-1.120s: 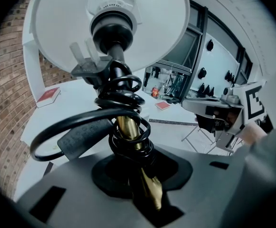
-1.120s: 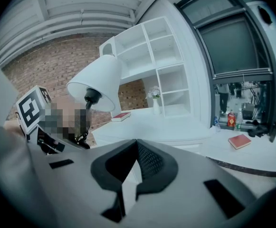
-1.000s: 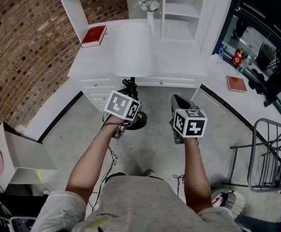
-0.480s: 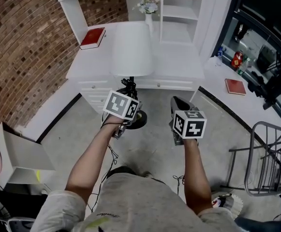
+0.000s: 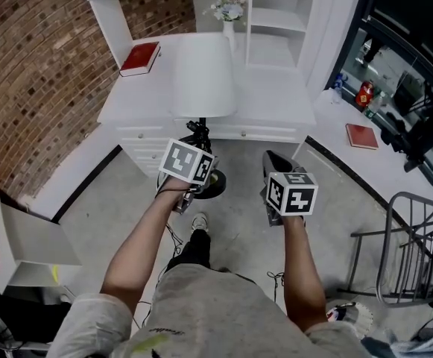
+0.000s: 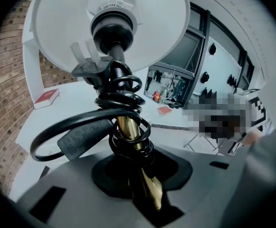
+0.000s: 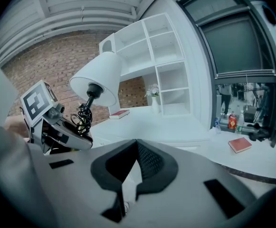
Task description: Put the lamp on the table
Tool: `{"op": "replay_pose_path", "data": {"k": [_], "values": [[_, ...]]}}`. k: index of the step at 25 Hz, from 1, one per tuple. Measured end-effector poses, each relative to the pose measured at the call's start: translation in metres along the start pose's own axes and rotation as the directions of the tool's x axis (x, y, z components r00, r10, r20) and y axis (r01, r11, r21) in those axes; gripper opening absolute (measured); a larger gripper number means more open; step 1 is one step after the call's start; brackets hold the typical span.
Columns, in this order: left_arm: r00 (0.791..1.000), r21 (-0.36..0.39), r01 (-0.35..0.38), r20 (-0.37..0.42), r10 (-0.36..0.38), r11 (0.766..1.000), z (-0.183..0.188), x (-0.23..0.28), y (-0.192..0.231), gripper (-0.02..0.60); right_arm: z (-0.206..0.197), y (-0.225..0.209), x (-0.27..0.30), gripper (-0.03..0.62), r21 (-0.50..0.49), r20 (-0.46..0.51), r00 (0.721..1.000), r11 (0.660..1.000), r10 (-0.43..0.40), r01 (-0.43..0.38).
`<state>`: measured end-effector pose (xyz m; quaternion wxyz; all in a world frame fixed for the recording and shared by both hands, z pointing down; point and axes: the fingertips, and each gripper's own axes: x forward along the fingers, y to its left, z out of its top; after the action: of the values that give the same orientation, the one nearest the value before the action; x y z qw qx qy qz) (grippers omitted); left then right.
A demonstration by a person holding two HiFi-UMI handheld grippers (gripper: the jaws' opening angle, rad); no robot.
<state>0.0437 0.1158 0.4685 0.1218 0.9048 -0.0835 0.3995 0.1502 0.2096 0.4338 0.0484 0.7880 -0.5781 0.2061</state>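
The lamp has a white shade, a brass stem wound with black cord, and a round black base. My left gripper is shut on the stem just below the cord coil. The lamp stands upright in front of the white table, and its base shows over the concrete floor. My right gripper is to the right of the lamp, shut with nothing in it. The right gripper view shows the shade and the left gripper at its left.
On the table lie a red book at the back left and a vase of flowers by the shelves. A side counter on the right carries another red book. A cardboard box stands at left and a metal rack at right.
A leg and shoe have come forward into view on the floor below the grippers. Both grippers and the lamp keep their places in the picture.
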Motion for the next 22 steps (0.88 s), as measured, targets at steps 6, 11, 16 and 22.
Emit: {"op": "replay_pose_path", "data": {"k": [6,11,16,22], "values": [[1.0,-0.007,0.003,0.009,-0.002,1.0,0.012,0.011,0.024,0.103,0.006,0.0,0.028,0.005,-0.009,-0.007,1.0,1.0,0.001,-0.001],[1.0,-0.011,-0.006,0.006,0.006,1.0,0.025,0.02,0.055,0.103,0.022,0.005,0.062,0.005,-0.023,-0.012,1.0,1.0,0.013,-0.014],[1.0,-0.019,-0.007,0.004,0.007,1.0,0.046,0.028,0.093,0.103,0.043,0.009,0.103,0.005,-0.029,-0.015,1.0,0.999,0.019,-0.02],[1.0,-0.021,-0.008,-0.004,0.008,1.0,0.076,0.037,0.145,0.103,0.074,0.016,0.159,0.005,-0.034,-0.024,0.999,0.999,0.024,-0.025]]}}
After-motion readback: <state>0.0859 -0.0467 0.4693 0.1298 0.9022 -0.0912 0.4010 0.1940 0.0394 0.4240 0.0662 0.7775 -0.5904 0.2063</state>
